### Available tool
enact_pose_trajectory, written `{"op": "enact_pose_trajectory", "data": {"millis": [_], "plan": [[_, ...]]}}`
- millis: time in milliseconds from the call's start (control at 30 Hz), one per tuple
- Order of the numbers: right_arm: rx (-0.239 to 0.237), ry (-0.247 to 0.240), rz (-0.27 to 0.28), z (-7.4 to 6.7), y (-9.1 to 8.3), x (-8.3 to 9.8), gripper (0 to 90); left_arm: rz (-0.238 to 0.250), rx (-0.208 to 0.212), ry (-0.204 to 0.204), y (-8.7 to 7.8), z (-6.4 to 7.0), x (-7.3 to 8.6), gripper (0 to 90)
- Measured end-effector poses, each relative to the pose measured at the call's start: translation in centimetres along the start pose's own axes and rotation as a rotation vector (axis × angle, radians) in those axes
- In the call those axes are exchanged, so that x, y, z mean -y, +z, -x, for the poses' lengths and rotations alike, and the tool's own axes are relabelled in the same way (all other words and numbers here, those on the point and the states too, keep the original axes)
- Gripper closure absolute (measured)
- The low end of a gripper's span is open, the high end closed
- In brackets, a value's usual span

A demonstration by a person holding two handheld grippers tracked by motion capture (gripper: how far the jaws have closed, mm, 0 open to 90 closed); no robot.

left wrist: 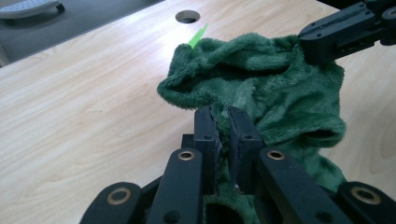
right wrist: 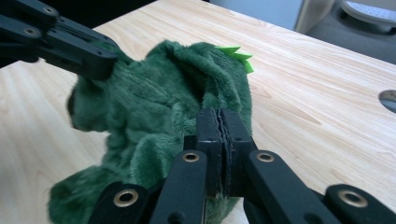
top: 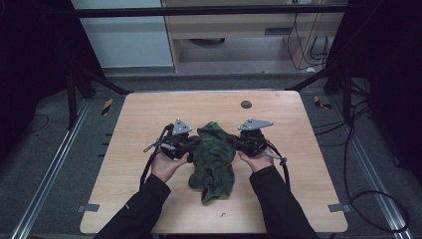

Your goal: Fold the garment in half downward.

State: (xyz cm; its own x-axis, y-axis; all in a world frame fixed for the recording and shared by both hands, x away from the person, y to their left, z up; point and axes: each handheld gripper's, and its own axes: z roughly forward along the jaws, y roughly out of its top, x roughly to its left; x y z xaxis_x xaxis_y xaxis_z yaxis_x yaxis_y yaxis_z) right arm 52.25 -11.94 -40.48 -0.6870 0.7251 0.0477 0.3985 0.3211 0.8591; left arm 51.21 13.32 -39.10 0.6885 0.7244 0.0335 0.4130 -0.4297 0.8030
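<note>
A: Start close in. What do the tools have?

B: Each has pinched an edge of the green plush garment point(top: 214, 159). The left tool point(left wrist: 223, 122) has its jaws drawn nearly together with a fold of fleece caught between them; the right tool point(right wrist: 219, 122) is closed tight on the opposite edge, hardly a gap showing.

A: So how far along would you put it?

B: Early, I'd judge. Both grips are made, and that looks like the finished part. The garment is bunched and twisted, its upper part raised between the tools and its lower end trailing on the counter point(top: 149, 114) toward the person. Spreading it flat, or folding it, looks wholly undone (which of the two is meant, I can't tell).

A: Anything on the cloth worth noting?

B: A bright green serrated trim point(right wrist: 237, 55) at the far edge, near the top of the bundle.

A: And the surface?

B: Pale wood grain, bare apart from the garment and one tiny dark speck near the front edge. A round cable hole point(top: 246, 104) sits toward the far side, well apart from the cloth.

A: Beyond that?

B: Grey carpeted floor, black frame legs at the far corners, yellow-and-black tape marks point(top: 107, 106), loose cables at the right, and a light wooden cabinet point(top: 239, 30) at the back. The room's edges are too dark to read.
</note>
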Motion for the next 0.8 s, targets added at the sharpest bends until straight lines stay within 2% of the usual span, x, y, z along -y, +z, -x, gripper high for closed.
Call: {"op": "enact_pose_trajectory", "data": {"millis": [200, 333, 500, 633, 800], "plan": [[-0.023, -0.015, 0.001, -0.9, -0.8, 0.7, 88.1, 0.003, 0.012, 0.012, -0.8, 0.8, 0.7, 83.1], [-0.036, -0.027, -0.002, -1.4, -1.2, 1.2, 88.0, 0.004, 0.051, -0.004, -1.4, 1.3, 1.4, 83.0], [-0.057, -0.023, 0.001, -2.0, -1.7, 2.1, 87.9, 0.001, 0.058, 0.012, -2.0, 2.0, 2.2, 83.0], [-0.079, -0.014, 0.001, -2.6, -2.2, 3.1, 87.8, -0.013, 0.044, 0.040, -2.6, 2.7, 3.4, 83.0], [-0.098, -0.018, -0.001, -3.2, -2.5, 3.9, 87.9, -0.029, 0.059, 0.039, -2.9, 3.2, 4.4, 82.9]]}}
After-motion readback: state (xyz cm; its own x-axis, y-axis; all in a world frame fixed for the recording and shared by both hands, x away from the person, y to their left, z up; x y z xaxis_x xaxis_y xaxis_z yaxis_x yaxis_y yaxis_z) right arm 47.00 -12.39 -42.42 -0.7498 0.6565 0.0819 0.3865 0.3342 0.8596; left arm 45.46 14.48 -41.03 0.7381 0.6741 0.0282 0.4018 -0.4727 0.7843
